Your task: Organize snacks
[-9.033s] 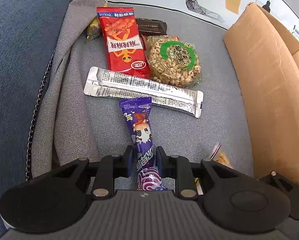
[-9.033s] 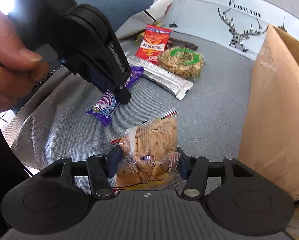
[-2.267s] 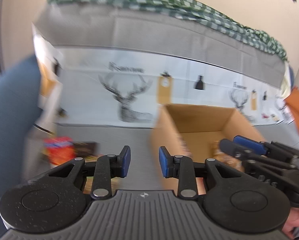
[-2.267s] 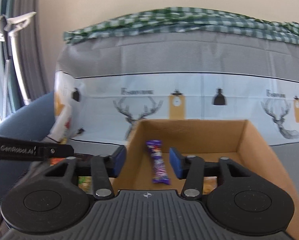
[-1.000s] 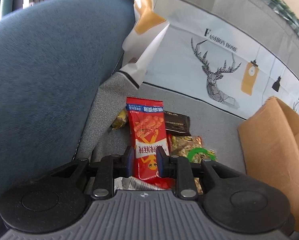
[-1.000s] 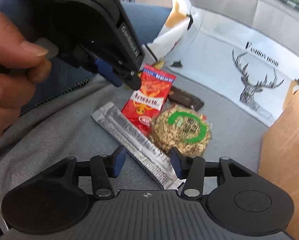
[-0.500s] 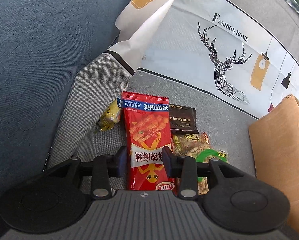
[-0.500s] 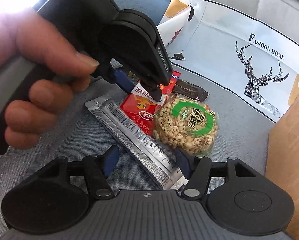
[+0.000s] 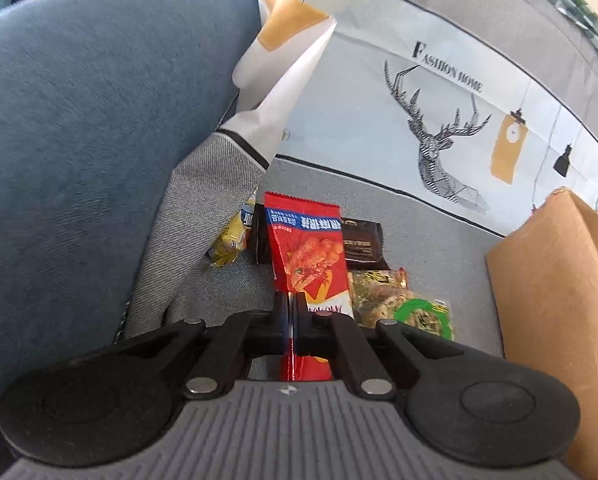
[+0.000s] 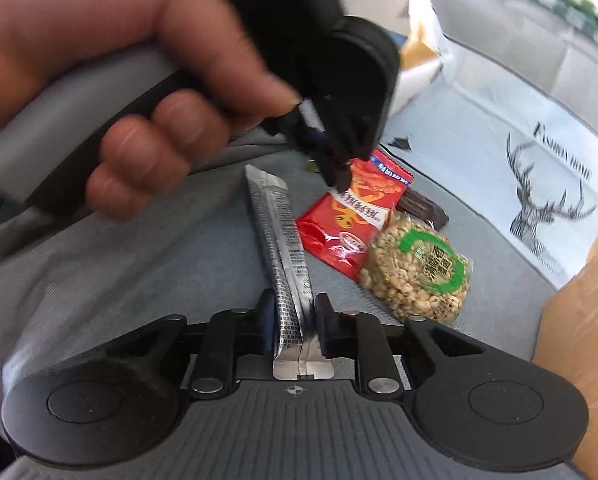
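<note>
My left gripper [image 9: 289, 306] is shut on the near end of a red snack packet [image 9: 309, 254], which lies on the grey sofa seat; the same left gripper [image 10: 339, 176] and red packet [image 10: 351, 216] show from the side in the right wrist view, under a person's hand [image 10: 131, 92]. My right gripper [image 10: 293, 312] is shut on the near end of a long silver foil packet [image 10: 281, 232]. To the right of both lies a round puffed-grain cake [image 10: 423, 272] with a green label, also the cake [image 9: 411, 308] beside the red packet.
A dark brown packet [image 9: 359, 242] and a small yellow wrapped sweet [image 9: 233, 238] lie behind the red packet. A cardboard box [image 9: 555, 292] stands at the right. A blue cushion [image 9: 83, 140] rises on the left, and a deer-print cover [image 9: 439, 144] runs along the back.
Both grippers have closed: the left on the red packet, the right on the silver packet. The silver packet has swung from slanting to pointing straight away from the right gripper.
</note>
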{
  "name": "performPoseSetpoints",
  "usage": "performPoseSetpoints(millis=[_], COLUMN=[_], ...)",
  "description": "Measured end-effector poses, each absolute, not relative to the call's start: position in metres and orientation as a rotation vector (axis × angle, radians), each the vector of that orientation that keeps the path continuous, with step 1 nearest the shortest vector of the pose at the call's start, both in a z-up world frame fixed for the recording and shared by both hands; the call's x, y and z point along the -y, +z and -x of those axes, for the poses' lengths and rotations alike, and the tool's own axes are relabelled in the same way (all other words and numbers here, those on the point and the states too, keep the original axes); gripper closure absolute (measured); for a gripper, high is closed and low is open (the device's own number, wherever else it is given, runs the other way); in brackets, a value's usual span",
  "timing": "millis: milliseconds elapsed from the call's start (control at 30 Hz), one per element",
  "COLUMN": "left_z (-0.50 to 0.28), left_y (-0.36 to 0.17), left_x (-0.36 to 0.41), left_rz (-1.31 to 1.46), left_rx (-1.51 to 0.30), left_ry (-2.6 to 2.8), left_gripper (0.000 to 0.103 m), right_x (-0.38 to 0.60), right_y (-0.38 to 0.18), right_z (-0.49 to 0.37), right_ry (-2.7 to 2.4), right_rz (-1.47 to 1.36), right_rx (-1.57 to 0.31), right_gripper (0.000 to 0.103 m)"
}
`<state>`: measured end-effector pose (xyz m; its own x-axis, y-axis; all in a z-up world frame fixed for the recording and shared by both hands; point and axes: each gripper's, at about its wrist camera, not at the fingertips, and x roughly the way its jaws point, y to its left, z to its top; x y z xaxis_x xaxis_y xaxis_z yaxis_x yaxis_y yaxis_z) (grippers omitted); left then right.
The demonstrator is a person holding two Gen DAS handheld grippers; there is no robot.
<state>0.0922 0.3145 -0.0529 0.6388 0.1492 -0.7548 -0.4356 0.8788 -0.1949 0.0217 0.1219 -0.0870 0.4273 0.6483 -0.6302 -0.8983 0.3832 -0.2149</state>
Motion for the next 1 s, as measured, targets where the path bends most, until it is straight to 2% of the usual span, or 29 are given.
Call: performPoseSetpoints(millis=[133, 433, 767, 800, 867, 900, 933, 1000], left_z=[-0.077, -0.037, -0.021, -0.022, -0.024, -0.025, -0.028, -0.033], left_y=[-0.041, -0.02, -0.029, -0.031, -0.033, -0.034, -0.036, -0.038], left_x=[-0.309, -0.298, -0.308, -0.31, -0.311, -0.311, -0.31, -0.308], left_rz=[0.365, 0.373, 0.519, 0.535, 0.551, 0.551, 0.548, 0.539], left_rx=[-0.793, -0.751, -0.82, -0.825, -0.832, -0.836, -0.84, -0.849], left_ry=[0.342, 0.341, 0.367, 0.371, 0.374, 0.374, 0.372, 0.371], left_gripper=[0.103, 0.103, 0.103, 0.103, 0.101, 0.098, 0.097, 0.091], right_x=[-0.114, -0.086, -0.062, -0.061, -0.059, -0.059, -0.06, -0.064], right_y=[-0.084, -0.072, -0.063, -0.061, -0.06, -0.06, -0.061, -0.067], right_z=[-0.007, 0.028, 0.036, 0.035, 0.032, 0.03, 0.028, 0.017], right_ry=[1.018, 0.971, 0.937, 0.941, 0.942, 0.935, 0.928, 0.933], right_rz=[0.621, 0.655, 0.538, 0.512, 0.467, 0.45, 0.432, 0.398], right_rx=[-0.49, -0.533, -0.711, -0.707, -0.691, -0.691, -0.698, -0.737], right_gripper=[0.089, 0.09, 0.089, 0.087, 0.072, 0.059, 0.055, 0.055])
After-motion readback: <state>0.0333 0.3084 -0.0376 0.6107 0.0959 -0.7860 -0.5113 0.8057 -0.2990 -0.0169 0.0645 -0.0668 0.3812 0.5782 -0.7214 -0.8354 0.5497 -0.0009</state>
